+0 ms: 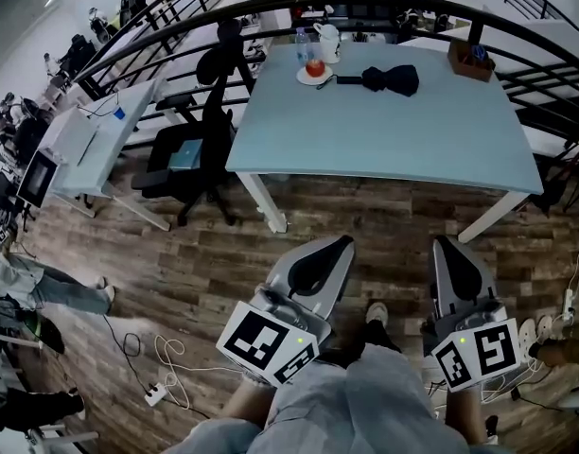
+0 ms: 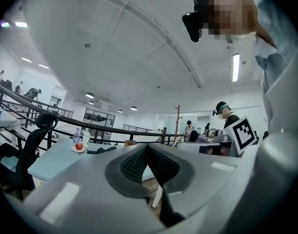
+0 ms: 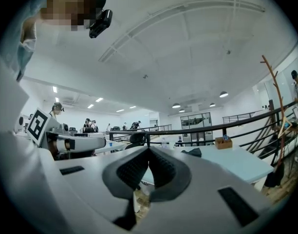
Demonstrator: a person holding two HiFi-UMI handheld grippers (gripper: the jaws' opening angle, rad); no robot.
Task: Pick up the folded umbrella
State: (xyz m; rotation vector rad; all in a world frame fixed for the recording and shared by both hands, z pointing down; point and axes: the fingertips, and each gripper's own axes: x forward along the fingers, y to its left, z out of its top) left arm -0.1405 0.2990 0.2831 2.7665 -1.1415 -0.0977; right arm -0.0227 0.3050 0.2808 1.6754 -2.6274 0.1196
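Grey left gripper (image 1: 340, 246) and right gripper (image 1: 447, 246), jaws pressed together on nothing, hang short of the table's (image 1: 384, 145) near edge. Straight ahead by its far edge, the black folded umbrella (image 1: 388, 79) lies crosswise, neither gripper clearly nearer.

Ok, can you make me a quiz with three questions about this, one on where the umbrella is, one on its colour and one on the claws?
1. Where is the folded umbrella?
A) on the floor
B) on the table, near its far edge
C) on a chair

2. What colour is it?
A) black
B) yellow
C) pink

3. How are the left claw and right claw?
A) both shut and empty
B) both wide open
C) one gripping the umbrella

Answers:
1. B: it lies on the tabletop by the far side.
2. A: it is dark all over.
3. A: each claw's pads meet with nothing between them.
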